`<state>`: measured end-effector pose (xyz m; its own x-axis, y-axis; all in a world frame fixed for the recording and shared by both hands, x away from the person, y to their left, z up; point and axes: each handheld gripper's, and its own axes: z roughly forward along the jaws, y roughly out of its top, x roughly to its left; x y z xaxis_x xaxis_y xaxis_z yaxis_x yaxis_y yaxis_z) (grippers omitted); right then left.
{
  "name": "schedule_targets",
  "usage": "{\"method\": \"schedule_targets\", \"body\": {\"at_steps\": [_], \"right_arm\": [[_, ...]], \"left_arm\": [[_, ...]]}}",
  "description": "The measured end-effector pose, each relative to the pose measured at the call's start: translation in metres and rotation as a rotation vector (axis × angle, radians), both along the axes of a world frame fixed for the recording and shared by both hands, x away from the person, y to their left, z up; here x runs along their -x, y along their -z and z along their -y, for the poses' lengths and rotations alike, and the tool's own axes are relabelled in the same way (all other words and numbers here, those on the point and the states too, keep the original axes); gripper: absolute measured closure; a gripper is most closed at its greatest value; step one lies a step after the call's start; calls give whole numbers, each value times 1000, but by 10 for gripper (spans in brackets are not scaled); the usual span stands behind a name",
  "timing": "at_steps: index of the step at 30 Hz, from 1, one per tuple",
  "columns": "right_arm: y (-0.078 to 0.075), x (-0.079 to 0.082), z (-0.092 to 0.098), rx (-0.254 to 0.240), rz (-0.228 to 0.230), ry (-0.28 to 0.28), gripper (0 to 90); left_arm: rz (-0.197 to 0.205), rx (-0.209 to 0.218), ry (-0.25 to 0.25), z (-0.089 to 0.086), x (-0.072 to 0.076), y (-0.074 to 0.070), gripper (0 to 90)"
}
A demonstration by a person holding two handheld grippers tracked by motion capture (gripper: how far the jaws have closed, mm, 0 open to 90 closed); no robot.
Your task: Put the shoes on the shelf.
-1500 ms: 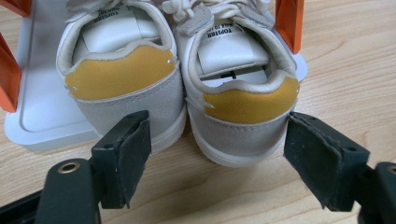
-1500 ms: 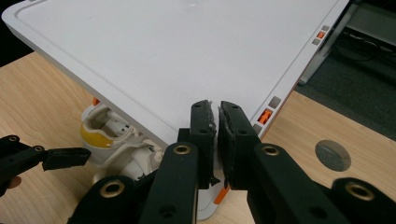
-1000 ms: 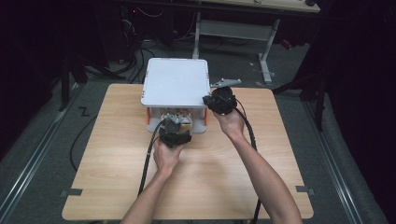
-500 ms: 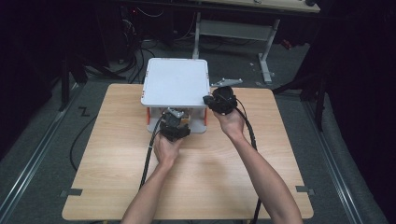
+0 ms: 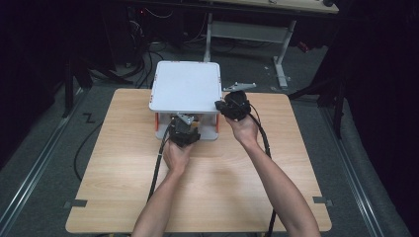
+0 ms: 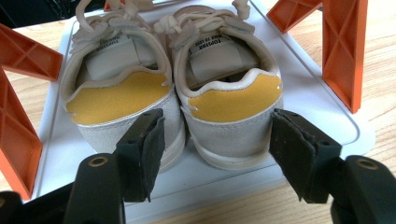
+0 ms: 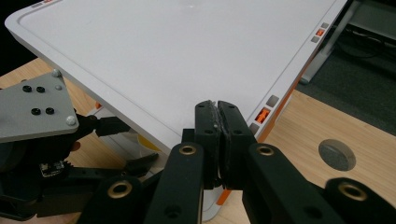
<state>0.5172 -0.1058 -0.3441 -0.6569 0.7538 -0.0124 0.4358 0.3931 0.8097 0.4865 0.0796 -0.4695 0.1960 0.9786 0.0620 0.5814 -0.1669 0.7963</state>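
A white two-level rack on orange supports stands at the table's far middle. On its lower tray sit two pale shoes with yellow heel patches, heels toward me. My left gripper reaches in at the rack's front. Its jaws have just been closing a little and stand open to either side of the right-hand shoe, pads beside the heel. The other shoe lies to its left. My right gripper is shut on nothing, its tips at the top shelf's front right corner.
The wooden table has bare room in front of the rack and to both sides. A round grey plug sits in the tabletop to the rack's right. A metal desk frame and cables lie on the floor beyond.
My left gripper has crept a little forward toward the rack's lower tray. The right gripper has stayed at the top shelf's corner.
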Motion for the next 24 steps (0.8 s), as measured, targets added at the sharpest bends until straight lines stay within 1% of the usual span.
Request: {"method": "schedule_targets", "body": {"at_steps": [3, 4, 5, 7, 8, 10, 12, 13, 15, 16, 18, 19, 20, 22, 24], "right_arm": [[0, 0, 0, -4, 2, 2, 878], [0, 0, 0, -3, 3, 3, 877], [0, 1, 0, 2, 8, 4, 876], [0, 1, -1, 6, 8, 7, 873], [0, 1, -1, 6, 8, 7, 873], [0, 2, -1, 12, 9, 6, 860], [0, 2, -2, 18, 16, 8, 839], [0, 2, -3, 20, 15, 5, 821], [0, 3, -3, 23, 14, 9, 818], [0, 3, -4, 23, 20, 10, 802], [2, 4, -4, 11, 39, 10, 739], [2, 4, -4, 6, 42, 12, 721], [2, 5, -4, -3, 42, 18, 678], [2, 7, -2, -16, 40, 28, 608], [1, 7, 1, -19, 31, 21, 577]], "left_arm": [[-13, 3, -1, 1, 0, 2, 355], [-18, -2, 1, 1, 1, 2, 339], [-26, 4, 3, 1, 1, 2, 314], [-31, 27, 8, 0, 1, 1, 302], [-45, 33, 17, -1, 2, -1, 302], [-58, 46, 20, -2, 3, -2, 294], [-63, 44, 23, -2, 5, -2, 288], [-65, 41, 35, -3, 8, -3, 289], [-65, 42, 40, -4, 10, -3, 290], [-62, 41, 43, -4, 11, -3, 291], [-64, 34, 49, -6, 15, -3, 293], [-61, 37, 55, -6, 17, -4, 294], [-59, 40, 60, -6, 20, -4, 295], [-70, 38, 66, -6, 24, -6, 295], [-54, 36, 83, -7, 28, -9, 295]]}}
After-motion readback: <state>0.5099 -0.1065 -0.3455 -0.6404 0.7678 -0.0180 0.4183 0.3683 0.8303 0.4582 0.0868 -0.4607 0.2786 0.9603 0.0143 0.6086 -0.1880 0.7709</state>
